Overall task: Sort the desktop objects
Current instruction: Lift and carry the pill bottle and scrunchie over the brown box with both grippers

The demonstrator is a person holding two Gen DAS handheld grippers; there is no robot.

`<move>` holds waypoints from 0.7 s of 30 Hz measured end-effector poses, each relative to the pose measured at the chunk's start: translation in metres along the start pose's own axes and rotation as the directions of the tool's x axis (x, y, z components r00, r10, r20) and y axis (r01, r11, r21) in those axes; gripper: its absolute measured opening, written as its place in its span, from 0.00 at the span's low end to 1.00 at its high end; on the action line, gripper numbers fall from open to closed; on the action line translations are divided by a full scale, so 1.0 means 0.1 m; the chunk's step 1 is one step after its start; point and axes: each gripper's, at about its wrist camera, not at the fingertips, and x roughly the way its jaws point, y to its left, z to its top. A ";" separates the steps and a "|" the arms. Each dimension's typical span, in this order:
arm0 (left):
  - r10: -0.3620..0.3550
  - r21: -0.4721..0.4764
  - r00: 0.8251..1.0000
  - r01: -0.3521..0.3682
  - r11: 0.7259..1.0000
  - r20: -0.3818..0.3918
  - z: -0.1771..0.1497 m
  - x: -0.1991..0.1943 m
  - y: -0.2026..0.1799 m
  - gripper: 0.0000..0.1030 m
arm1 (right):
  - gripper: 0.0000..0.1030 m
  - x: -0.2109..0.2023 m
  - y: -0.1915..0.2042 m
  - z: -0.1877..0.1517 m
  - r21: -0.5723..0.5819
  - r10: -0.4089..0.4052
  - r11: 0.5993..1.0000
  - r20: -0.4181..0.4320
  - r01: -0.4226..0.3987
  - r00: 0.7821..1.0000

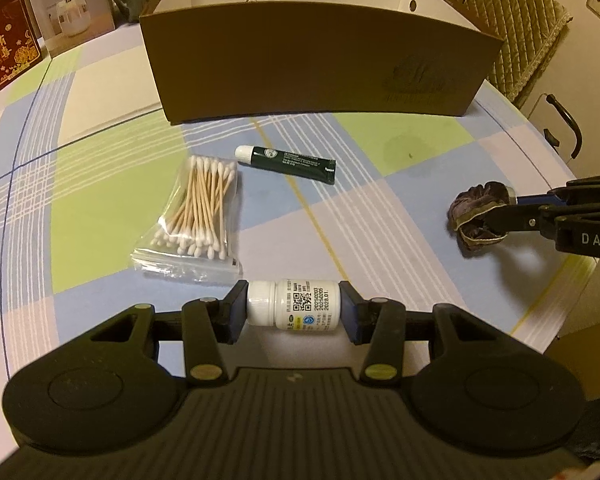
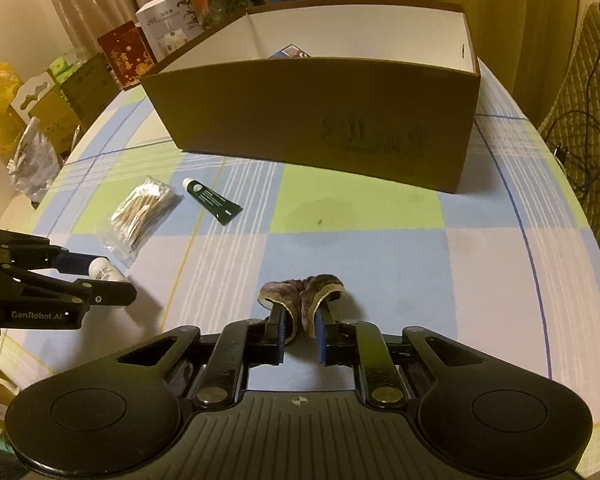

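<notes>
A small white bottle point(image 1: 294, 306) is clamped end to end between the pads of the left gripper point(image 1: 294, 308), lying crosswise with its cap toward nine o'clock in the left wrist view. A dark velvet scrunchie point(image 2: 302, 294) is pinched between the pads of the right gripper point(image 2: 300, 336), whose jaws are drawn close together on the fabric; the scrunchie rests on the checked tablecloth point(image 2: 360, 200).

A bag of cotton swabs point(image 1: 198, 216) is seen just beyond the bottle at eleven o'clock, and a dark green tube point(image 1: 286, 159) lies beside it toward twelve, apart from the bag. At twelve o'clock the brown open box point(image 1: 320, 76) stands, its near wall upright; a blue packet point(image 2: 290, 52) is glimpsed inside. Between the box's near wall and both grippers a broad stretch of bare cloth is left. The table's edge curves close by at three o'clock of the right gripper and at nine o'clock of the left.
</notes>
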 end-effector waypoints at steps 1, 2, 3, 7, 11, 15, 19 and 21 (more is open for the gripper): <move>0.000 0.001 1.000 0.000 1.000 0.002 0.01 0.00 0.00 0.41 | 0.09 -0.01 0.00 0.00 -0.002 0.001 1.000 0.003 -0.001 1.000; 0.000 0.002 1.000 0.000 1.000 0.005 0.01 -0.01 -0.01 0.41 | 0.09 -0.02 0.01 0.01 -0.005 0.000 1.000 0.007 0.000 1.000; 0.000 0.003 1.000 0.000 1.000 0.008 0.02 -0.02 -0.01 0.41 | 0.08 -0.03 0.01 0.01 -0.008 0.001 1.000 0.011 -0.001 1.000; -0.001 0.010 1.000 0.001 1.000 0.021 0.05 -0.05 -0.02 0.41 | 0.07 -0.08 0.02 0.05 -0.013 0.004 1.000 0.029 -0.003 1.000; -0.004 0.017 0.999 0.004 1.000 0.037 0.11 -0.10 -0.02 0.41 | 0.07 -0.14 0.02 0.10 -0.009 0.004 1.000 0.050 -0.004 0.999; -0.010 0.029 0.998 0.009 1.000 0.058 0.18 -0.16 -0.02 0.41 | 0.07 -0.20 0.03 0.16 -0.007 0.006 1.000 0.069 -0.005 0.998; -0.016 0.042 0.997 0.013 0.999 0.076 0.26 -0.20 -0.03 0.41 | 0.07 -0.23 0.04 0.21 -0.004 0.007 1.000 0.081 -0.007 0.997; -0.019 0.050 0.996 0.015 0.999 0.084 0.30 -0.22 -0.03 0.41 | 0.07 -0.24 0.03 0.23 0.000 0.004 1.000 0.088 -0.004 0.996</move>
